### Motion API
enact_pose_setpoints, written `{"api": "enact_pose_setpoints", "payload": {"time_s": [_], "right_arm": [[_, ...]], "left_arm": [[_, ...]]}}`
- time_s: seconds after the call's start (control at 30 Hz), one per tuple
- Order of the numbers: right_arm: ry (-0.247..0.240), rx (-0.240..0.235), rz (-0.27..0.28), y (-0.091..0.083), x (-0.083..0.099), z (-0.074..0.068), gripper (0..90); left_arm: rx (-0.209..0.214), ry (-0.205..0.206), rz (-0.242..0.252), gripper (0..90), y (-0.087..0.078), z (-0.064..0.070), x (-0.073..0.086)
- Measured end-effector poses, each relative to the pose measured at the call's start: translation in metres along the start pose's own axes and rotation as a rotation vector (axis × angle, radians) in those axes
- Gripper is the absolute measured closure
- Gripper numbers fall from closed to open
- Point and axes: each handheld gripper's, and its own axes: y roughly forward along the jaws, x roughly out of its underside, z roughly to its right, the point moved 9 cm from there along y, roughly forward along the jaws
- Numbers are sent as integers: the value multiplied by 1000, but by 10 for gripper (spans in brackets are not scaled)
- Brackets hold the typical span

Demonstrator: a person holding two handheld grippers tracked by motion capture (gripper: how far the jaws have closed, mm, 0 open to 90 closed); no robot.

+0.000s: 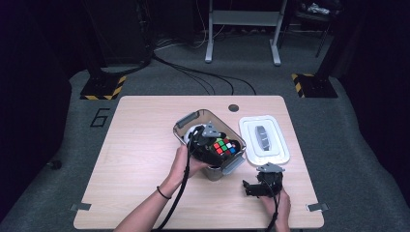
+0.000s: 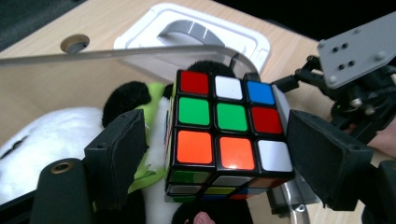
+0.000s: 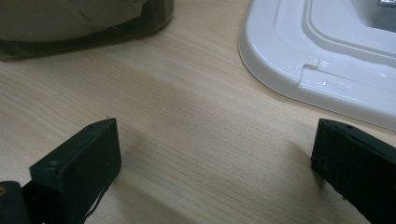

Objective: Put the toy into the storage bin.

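I take the clear storage box point(image 1: 193, 126) as my landmark. Nearest me, to its right and closer to my edge of the table point(image 1: 140, 159), my right gripper point(image 1: 252, 188) rests low over bare wood; its jaws stand wide apart with nothing between them.

Farther in, my left gripper point(image 2: 212, 163) reaches into the box's open top. Between its jaws sits the puzzle cube point(image 2: 226, 135), scrambled, showing red, white, blue, green and orange squares. In the left gripper view the jaws flank the cube with a sliver of gap on each side, so I judge them parted around it, not pinching. The cube rests on a black-and-white plush toy point(image 2: 56, 135) already lying in the box.

Just right of the box, farthest from me, the white lid point(image 1: 264, 138) lies flat on the table, handle up.

As I read it, the packing is well along: plush in, cube in or just being set down. What's left is drawing my left gripper out, then fetching the lid and closing the box.
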Motion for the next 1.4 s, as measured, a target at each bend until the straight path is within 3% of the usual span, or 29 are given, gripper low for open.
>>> {"api": "enact_pose_setpoints", "payload": {"time_s": [0.07, 0.17, 0.3, 0.33, 0.37, 0.4, 0.53, 0.7, 1.03, 1.1, 1.17, 1.23, 1.4], "right_arm": [[0, 0, 0, 0, 0, 0, 7], [-1, 0, 1, 0, 0, 0, 9], [-2, -4, -1, 0, 0, 0, 9], [-3, -4, -1, 0, 0, 0, 9], [-3, -4, -1, 0, 0, 0, 9], [-3, -4, -1, 0, 0, 0, 9], [-1, -3, -1, 0, 0, 0, 12], [0, -3, -1, 0, 0, 0, 12], [-1, -3, -1, 0, 0, 0, 12], [-1, -3, -1, 0, 0, 0, 13], [-1, -3, -1, 0, 0, 0, 13], [-1, -3, 0, 0, 0, 0, 13], [0, -3, -1, 0, 0, 0, 13]], "left_arm": [[1, -13, 23, 228, -5, -2, -4], [10, -38, 47, 319, -7, -8, -8], [26, -29, 28, 397, -3, -8, -5], [50, -27, 14, 397, 0, -6, -2], [79, -18, 10, 461, 3, -3, 0], [79, -18, 10, 483, 3, -3, 0], [99, -25, 7, 483, 6, -6, 5], [73, -2, -13, 486, 8, -7, 8], [83, -6, -8, 485, 5, -6, 5], [51, -5, -1, 459, 3, -7, 1], [26, -27, 25, 372, -4, -10, -5], [4, -25, 27, 311, -7, -13, -5], [-27, -35, 12, 259, -21, -25, 1]]}}
